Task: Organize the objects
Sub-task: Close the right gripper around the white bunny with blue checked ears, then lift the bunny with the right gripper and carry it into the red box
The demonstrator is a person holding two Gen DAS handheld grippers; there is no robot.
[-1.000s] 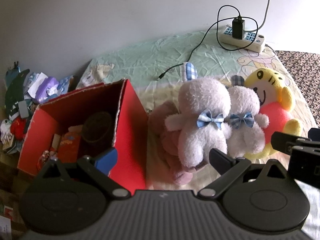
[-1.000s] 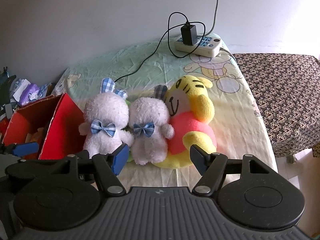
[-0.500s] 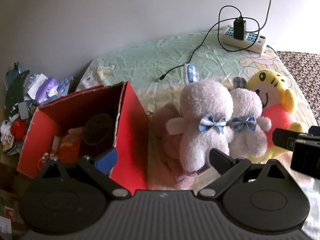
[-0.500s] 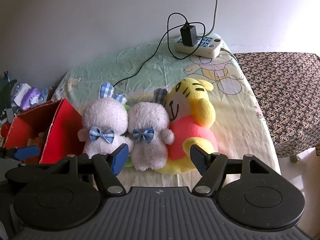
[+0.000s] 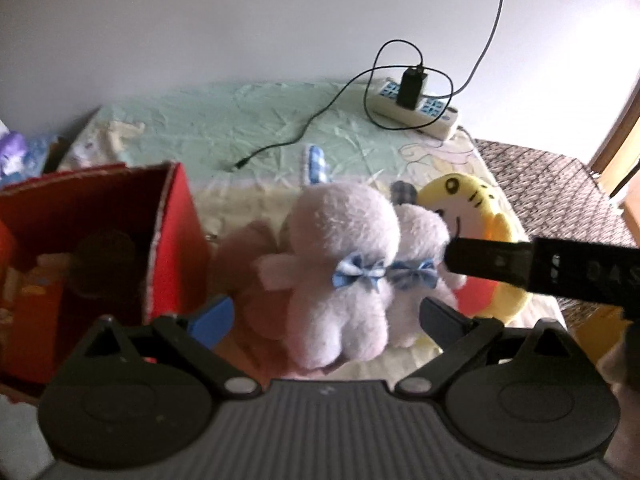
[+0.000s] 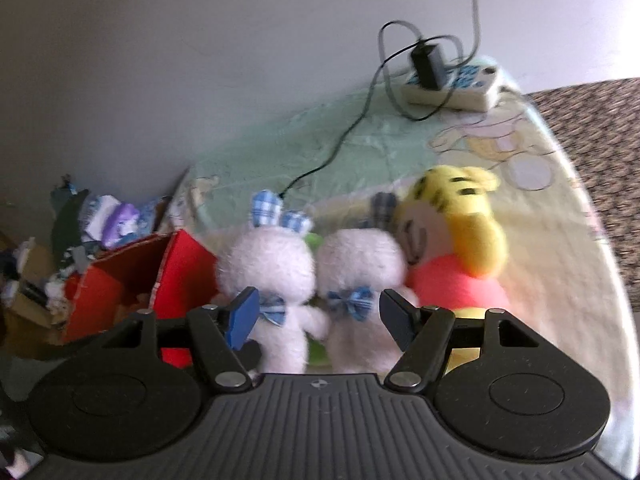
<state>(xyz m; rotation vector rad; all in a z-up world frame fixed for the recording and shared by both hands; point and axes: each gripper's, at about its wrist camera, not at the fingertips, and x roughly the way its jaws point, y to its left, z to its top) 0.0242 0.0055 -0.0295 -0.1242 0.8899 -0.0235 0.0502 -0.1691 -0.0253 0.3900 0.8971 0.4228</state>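
Nearest, the left hand-held gripper (image 5: pixel 326 318) hangs spread wide, its blue pads either side of the big bunny (image 5: pixel 340 264) but not yet touching it. The right hand-held gripper (image 6: pixel 316 314) is likewise spread, its fingers framing the gap between the big bunny (image 6: pixel 268 276) and the small bunny (image 6: pixel 360 280), closing on neither. From the left view its arm crosses in front of the tiger (image 5: pixel 476 216).

Just behind the fingers, three soft toys sit upright in a row on the bed sheet (image 5: pixel 248 120): big bunny, small bunny (image 5: pixel 420 240) pressed to its side, then the yellow tiger (image 6: pixel 452 240) in a red shirt. A pinkish plush (image 5: pixel 250 272) leans between the big bunny and the red box (image 5: pixel 176 240), which stands open with clutter inside.

Farther back, a power strip (image 5: pixel 416 110) with a charger and trailing cable lies by the wall.

Likely this is the approach to a pick: each tool must settle over one toy, squeeze its soft body, then carry it off, probably to the box. Crowded toys may drag along.
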